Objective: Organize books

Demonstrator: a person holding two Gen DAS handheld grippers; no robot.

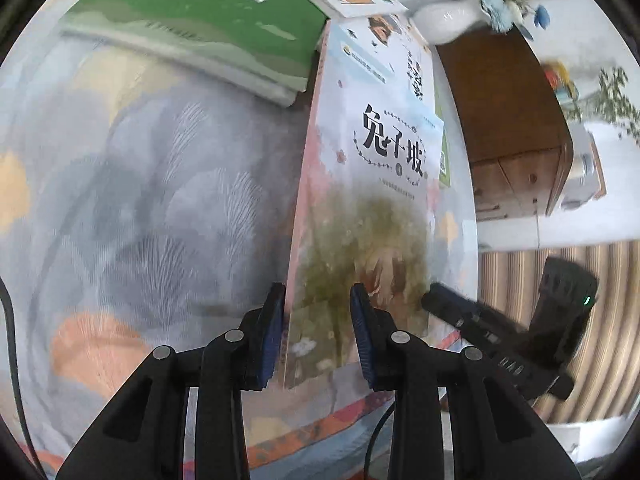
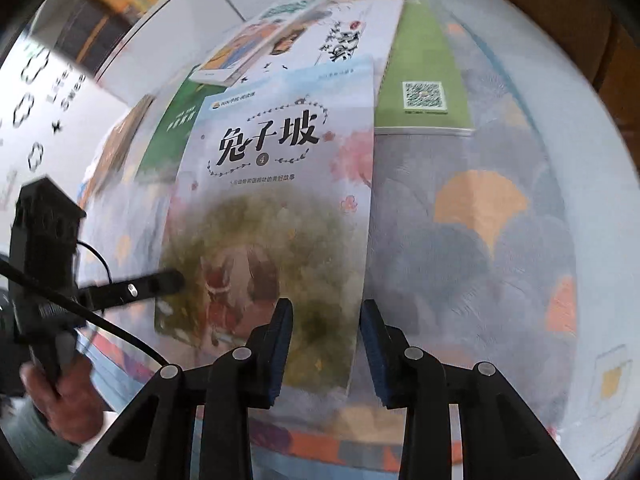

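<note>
The right hand-held gripper (image 2: 325,344) points down at a pale illustrated book (image 2: 276,208) lying on a table covered by a leaf-patterned cloth (image 2: 480,240). Its blue pads (image 2: 282,344) straddle the book's near right corner — whether they press on it cannot be determined. The left hand-held gripper (image 2: 168,280) reaches onto the book's left edge, held by a hand (image 2: 60,396). Behind the book lie a green book with a QR code (image 2: 424,92) and further overlapping books (image 2: 288,40).
</note>
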